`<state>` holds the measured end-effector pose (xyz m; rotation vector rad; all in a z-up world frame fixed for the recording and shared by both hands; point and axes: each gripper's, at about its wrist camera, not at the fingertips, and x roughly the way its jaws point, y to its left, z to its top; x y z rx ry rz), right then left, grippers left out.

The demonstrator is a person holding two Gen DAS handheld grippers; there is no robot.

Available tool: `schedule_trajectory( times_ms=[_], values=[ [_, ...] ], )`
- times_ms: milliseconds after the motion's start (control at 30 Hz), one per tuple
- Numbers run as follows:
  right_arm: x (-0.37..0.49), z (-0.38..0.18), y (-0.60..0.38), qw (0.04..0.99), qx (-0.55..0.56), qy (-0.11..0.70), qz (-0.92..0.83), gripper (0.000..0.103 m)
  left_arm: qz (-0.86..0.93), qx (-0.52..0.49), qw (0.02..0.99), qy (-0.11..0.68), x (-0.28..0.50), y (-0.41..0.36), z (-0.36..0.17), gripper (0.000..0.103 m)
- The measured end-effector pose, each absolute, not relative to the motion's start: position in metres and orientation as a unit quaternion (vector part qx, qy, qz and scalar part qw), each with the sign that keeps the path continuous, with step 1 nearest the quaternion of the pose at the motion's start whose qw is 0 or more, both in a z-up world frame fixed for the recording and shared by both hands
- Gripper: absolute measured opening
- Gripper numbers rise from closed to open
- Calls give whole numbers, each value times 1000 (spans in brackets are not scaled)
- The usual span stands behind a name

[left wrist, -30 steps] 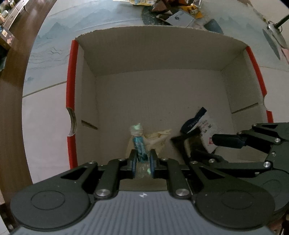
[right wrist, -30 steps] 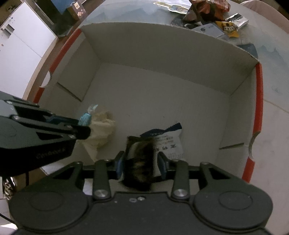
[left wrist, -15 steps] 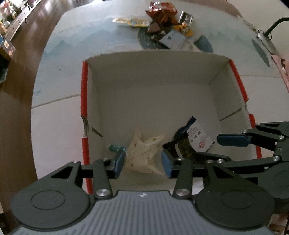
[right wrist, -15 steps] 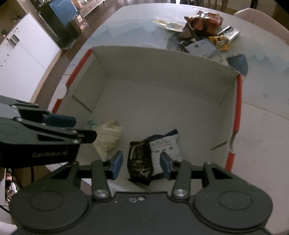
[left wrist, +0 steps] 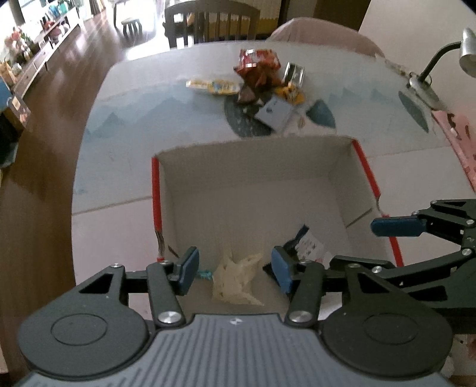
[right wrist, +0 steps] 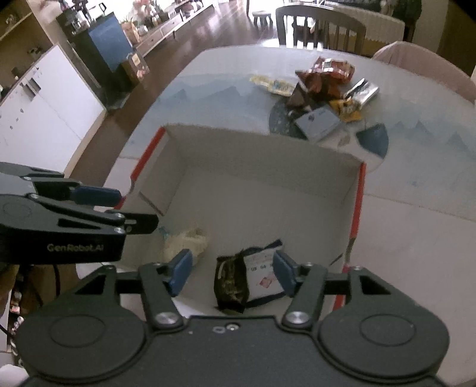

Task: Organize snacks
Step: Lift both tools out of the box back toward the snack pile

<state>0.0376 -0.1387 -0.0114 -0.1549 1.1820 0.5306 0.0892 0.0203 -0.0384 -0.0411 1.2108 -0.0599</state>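
Note:
An open cardboard box [left wrist: 261,166] with red edges sits on the table; it also shows in the right wrist view [right wrist: 267,154]. Inside lie a pale yellow packet [left wrist: 235,279] with a teal tip, a dark packet [right wrist: 230,282] and a white packet [right wrist: 261,269]. My left gripper [left wrist: 235,268] is open and empty above the yellow packet. My right gripper [right wrist: 230,272] is open and empty above the dark packet. A pile of loose snacks [left wrist: 261,80] lies beyond the box, also in the right wrist view [right wrist: 327,86].
A desk lamp [left wrist: 431,80] stands at the far right. Chairs [right wrist: 321,26] stand behind the table. A pink paper [left wrist: 458,134] lies on the right of the table. A white cabinet [right wrist: 38,113] is off to the left.
Both grippers opened and let go of their packets, the yellow one and the dark one, which now lie in the box. Both grippers rose and pulled back from the box.

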Motion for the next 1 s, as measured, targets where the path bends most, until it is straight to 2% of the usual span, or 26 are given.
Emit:
schedule_trajectory(
  times_ms=[167, 300, 433, 567, 733, 1000],
  values=[
    [41, 7, -143, 808, -67, 531, 245, 74, -29, -19, 834, 551, 93, 20, -21, 54],
    [46, 21, -146, 819, -66, 515, 243, 78, -27, -18, 844, 535, 99, 23, -8, 66],
    [56, 34, -152, 829, -62, 503, 237, 81, -28, -21, 849, 526, 110, 25, 3, 67],
    [71, 44, -158, 836, -51, 491, 240, 92, -27, -26, 854, 519, 125, 27, 12, 74],
    [98, 52, -168, 845, -36, 476, 241, 99, -25, -30, 860, 508, 150, 24, 19, 77],
    [161, 51, -188, 841, -36, 487, 234, 101, -22, -36, 861, 506, 208, 16, 23, 78]
  ],
)
